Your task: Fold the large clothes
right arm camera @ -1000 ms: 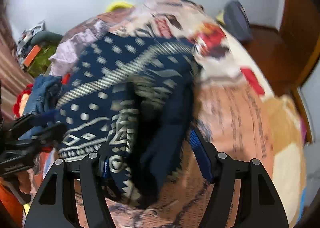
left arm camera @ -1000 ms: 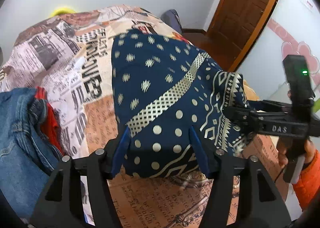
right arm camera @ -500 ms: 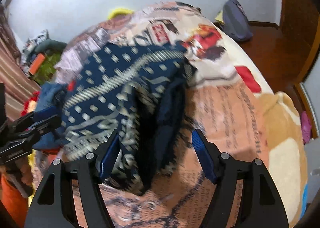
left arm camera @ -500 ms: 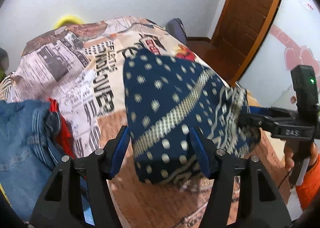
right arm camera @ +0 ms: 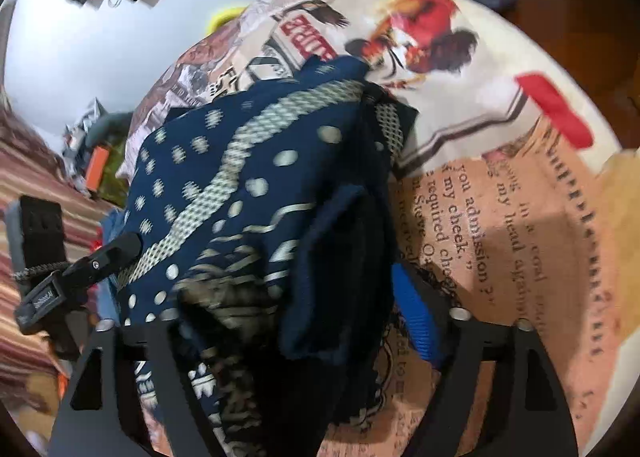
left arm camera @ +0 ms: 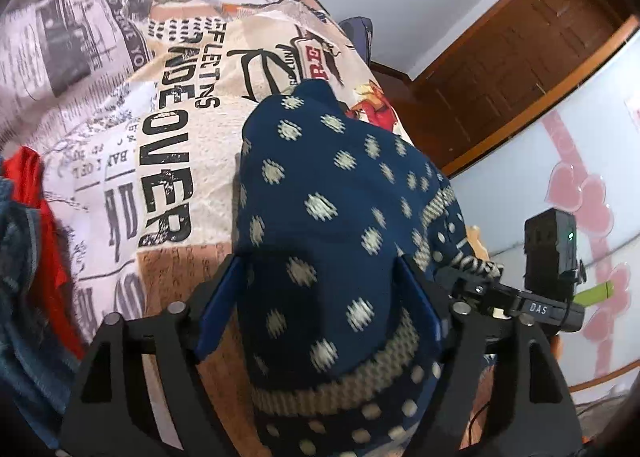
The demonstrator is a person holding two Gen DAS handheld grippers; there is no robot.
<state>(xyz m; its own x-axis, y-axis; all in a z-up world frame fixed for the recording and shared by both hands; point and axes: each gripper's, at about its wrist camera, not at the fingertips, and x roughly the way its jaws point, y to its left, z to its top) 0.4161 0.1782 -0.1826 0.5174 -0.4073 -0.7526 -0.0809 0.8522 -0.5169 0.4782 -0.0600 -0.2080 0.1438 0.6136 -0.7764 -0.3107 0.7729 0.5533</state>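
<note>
A navy garment with cream dots and patterned bands lies bunched on the newspaper-print bedspread. My left gripper has its jaws wide apart, and the garment's near end fills the gap between its blue fingers. My right gripper is also wide open, with the garment heaped between its fingers; its left finger is hidden by cloth, the right blue finger shows. Each gripper appears in the other's view, the right in the left wrist view and the left in the right wrist view.
A blue denim piece and a red garment lie at the left of the bed. A wooden door and a dark bag stand beyond the bed's right side. Clutter lies on the floor past the bed.
Both grippers have moved in low over the garment, so its near end now fills both sets of open jaws. The garment looks more bunched and lifted toward the cameras.
</note>
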